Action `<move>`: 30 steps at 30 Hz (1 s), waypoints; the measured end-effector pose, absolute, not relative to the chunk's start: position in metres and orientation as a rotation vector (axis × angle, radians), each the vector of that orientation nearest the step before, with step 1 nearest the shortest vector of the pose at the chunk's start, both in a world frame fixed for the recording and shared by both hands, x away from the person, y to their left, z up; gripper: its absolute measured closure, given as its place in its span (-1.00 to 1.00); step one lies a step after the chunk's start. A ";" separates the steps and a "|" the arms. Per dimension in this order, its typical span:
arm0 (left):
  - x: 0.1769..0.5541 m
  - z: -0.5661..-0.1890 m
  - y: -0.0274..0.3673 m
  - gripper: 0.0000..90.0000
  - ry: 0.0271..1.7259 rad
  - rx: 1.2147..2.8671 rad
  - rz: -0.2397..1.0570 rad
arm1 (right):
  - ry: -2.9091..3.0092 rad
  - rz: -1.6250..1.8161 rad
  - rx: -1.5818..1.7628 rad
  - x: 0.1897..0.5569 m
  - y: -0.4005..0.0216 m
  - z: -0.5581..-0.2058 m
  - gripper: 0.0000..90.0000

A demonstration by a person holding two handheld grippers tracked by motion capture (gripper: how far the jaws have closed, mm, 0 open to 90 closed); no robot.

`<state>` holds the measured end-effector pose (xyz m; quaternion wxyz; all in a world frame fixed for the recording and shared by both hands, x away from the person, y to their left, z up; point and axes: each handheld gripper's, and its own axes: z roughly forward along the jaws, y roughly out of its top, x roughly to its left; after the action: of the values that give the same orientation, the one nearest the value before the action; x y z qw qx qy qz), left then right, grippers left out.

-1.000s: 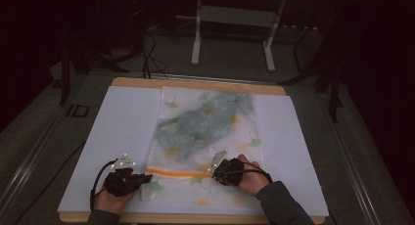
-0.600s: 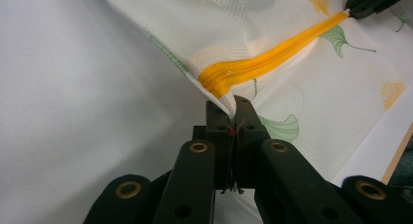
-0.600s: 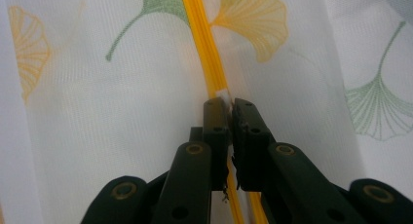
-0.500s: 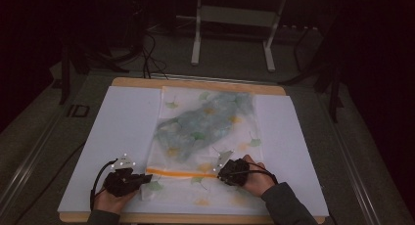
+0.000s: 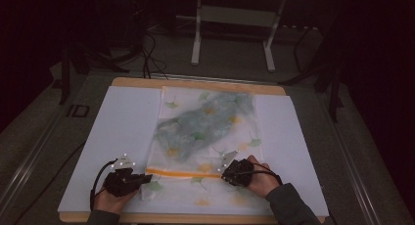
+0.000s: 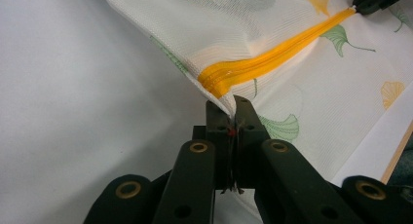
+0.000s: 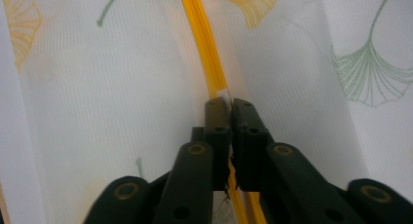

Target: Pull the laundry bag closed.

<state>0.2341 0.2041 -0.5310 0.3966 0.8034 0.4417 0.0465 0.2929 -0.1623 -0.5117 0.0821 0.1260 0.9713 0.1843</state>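
**Two hand-held grippers on the zipper of one mesh bag**

Since one second ago, the right hand-held gripper [image 5: 230,170] has moved a little to the right along the orange zipper [image 5: 183,173], while the left one stayed in place. On the left, the left hand-held gripper [image 5: 142,177] is closed on the bag's corner at the zipper end [image 6: 216,85]. One mesh bag [image 5: 205,137] with ginkgo leaves lies flat in the middle of the white worktop [image 5: 122,122], near its front edge. Wide free room remains on both sides. The right hand-held gripper is closed on the zipper's small white pull [image 7: 223,93].
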 end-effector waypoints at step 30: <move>0.234 -0.531 0.203 0.95 1.114 2.040 0.112 | 2.928 0.475 0.303 0.293 -0.165 -0.509 1.00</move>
<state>0.2339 0.2035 -0.5313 0.3962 0.8049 0.4396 0.0440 0.2930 -0.1646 -0.5093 0.0801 0.1014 0.9788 0.1588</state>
